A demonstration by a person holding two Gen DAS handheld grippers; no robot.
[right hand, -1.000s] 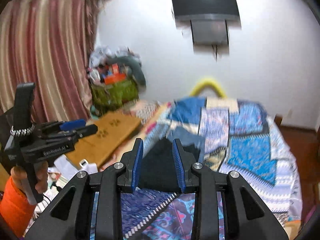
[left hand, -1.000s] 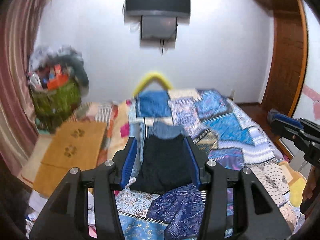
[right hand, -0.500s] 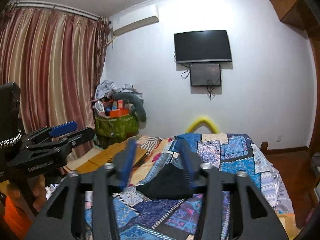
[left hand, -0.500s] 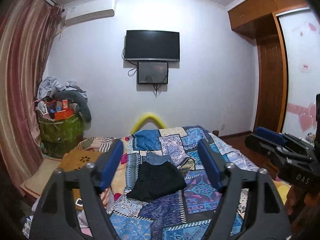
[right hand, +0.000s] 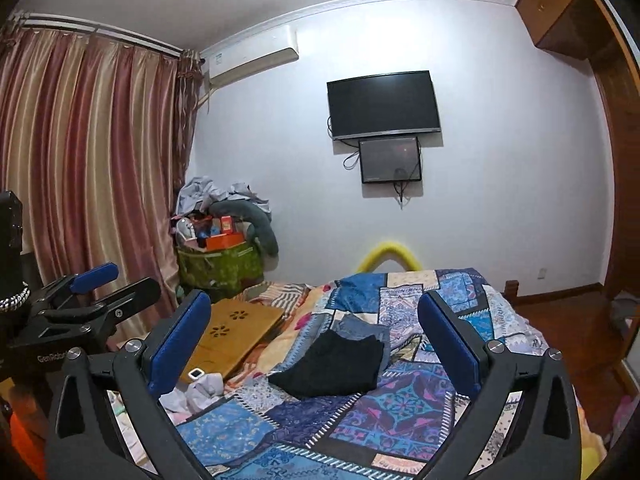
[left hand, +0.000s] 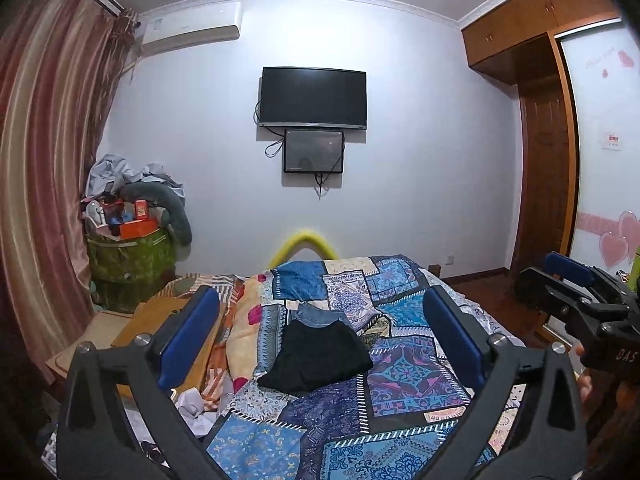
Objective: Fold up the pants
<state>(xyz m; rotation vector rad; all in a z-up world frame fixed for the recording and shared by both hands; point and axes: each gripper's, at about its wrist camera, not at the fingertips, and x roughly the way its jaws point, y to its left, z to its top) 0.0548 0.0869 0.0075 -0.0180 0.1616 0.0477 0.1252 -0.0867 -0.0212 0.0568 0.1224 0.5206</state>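
Left gripper (left hand: 320,332) and right gripper (right hand: 316,328) now both spread wide, holding nothing — a second ago they were narrower and close over the black pants (left hand: 318,356). Both pulled back; pants lie folded on the patchwork bedspread (left hand: 416,376), jeans (left hand: 316,314) just behind — fold looks done.

Your left hand-held gripper (left hand: 320,332) is showing matte black angular arms with silver screws and blue pads on its fingers (left hand: 188,336). Your right hand-held gripper (right hand: 314,334) is looking the same, with white "DAS" lettering in the left view. An orange sleeve (right hand: 24,444) is covering your left arm.
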